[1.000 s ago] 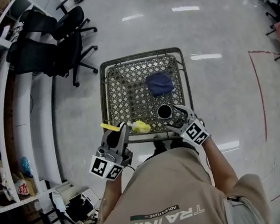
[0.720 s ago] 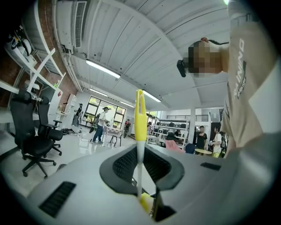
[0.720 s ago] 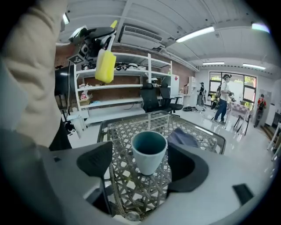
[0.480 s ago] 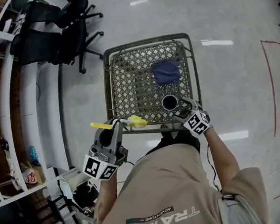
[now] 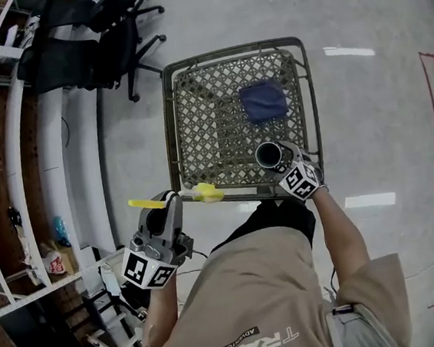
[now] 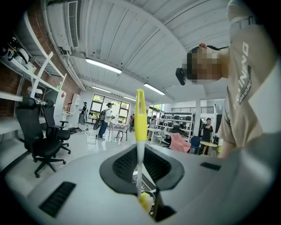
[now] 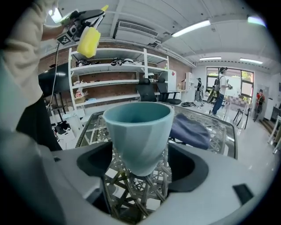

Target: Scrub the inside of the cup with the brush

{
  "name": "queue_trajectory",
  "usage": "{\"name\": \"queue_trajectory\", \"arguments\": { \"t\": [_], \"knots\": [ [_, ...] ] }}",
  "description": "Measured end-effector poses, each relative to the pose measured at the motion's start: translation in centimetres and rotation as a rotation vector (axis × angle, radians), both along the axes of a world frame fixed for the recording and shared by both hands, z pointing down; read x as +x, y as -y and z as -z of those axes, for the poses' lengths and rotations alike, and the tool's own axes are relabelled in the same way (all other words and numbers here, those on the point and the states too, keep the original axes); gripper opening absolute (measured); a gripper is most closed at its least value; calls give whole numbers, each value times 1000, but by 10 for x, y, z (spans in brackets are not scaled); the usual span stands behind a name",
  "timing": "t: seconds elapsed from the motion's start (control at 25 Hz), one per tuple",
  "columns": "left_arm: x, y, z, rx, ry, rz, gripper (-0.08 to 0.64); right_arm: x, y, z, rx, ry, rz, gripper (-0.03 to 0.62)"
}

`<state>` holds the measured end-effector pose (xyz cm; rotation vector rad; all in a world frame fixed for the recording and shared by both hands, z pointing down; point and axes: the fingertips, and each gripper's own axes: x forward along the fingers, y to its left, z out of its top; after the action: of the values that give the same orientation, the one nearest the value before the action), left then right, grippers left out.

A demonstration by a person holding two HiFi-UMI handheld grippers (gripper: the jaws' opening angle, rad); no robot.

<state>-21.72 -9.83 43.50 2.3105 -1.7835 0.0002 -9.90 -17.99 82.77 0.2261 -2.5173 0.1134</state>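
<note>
The teal cup (image 7: 139,132) stands upright between the jaws of my right gripper (image 7: 139,154), just over the mesh table (image 7: 131,184). In the head view the cup (image 5: 267,155) shows its dark inside near the table's front edge (image 5: 227,199), with the right gripper (image 5: 279,160) shut on it. My left gripper (image 5: 175,199) is shut on a yellow brush (image 5: 207,192), held crosswise off the table's front left corner. In the left gripper view the brush (image 6: 140,116) runs straight up between the jaws. The brush head (image 7: 89,41) hangs high and left of the cup.
A folded blue cloth (image 5: 263,101) lies on the mesh table behind the cup. Black office chairs (image 5: 87,36) stand at the far left, white shelving (image 5: 14,151) runs along the left. A red tape line (image 5: 432,131) marks the floor at right.
The right gripper, open beside the cup a second ago, has closed round it. The left gripper with the brush has drifted left and back from the table edge.
</note>
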Motion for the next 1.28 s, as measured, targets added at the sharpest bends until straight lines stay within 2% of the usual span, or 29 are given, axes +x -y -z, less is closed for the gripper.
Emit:
{"name": "queue_trajectory", "arguments": {
  "t": [0.32, 0.48, 0.6, 0.72, 0.88, 1.04, 1.28],
  "knots": [
    [-4, -3, -25, -57, -1, 15, 43, -25, 6, -19, 34, 52, -7, 400],
    [-4, -6, -30, -68, -5, 8, 43, -32, 8, -19, 46, 73, -44, 400],
    [-5, -7, -28, -56, -2, 8, 43, -34, 12, -18, 18, 83, -72, 390],
    [-8, -8, -30, -41, -7, 3, 43, -36, 7, -17, -15, 67, -52, 383],
    [-10, -5, -31, 3, -34, -32, 43, -35, 2, 6, -13, 64, -9, 383],
    [-6, -7, -19, 42, -73, -62, 43, -28, -25, 48, -48, 57, 57, 383],
    [13, 26, 13, 189, -131, -189, 43, -14, -31, 122, -28, 44, 102, 382]
  ]
}}
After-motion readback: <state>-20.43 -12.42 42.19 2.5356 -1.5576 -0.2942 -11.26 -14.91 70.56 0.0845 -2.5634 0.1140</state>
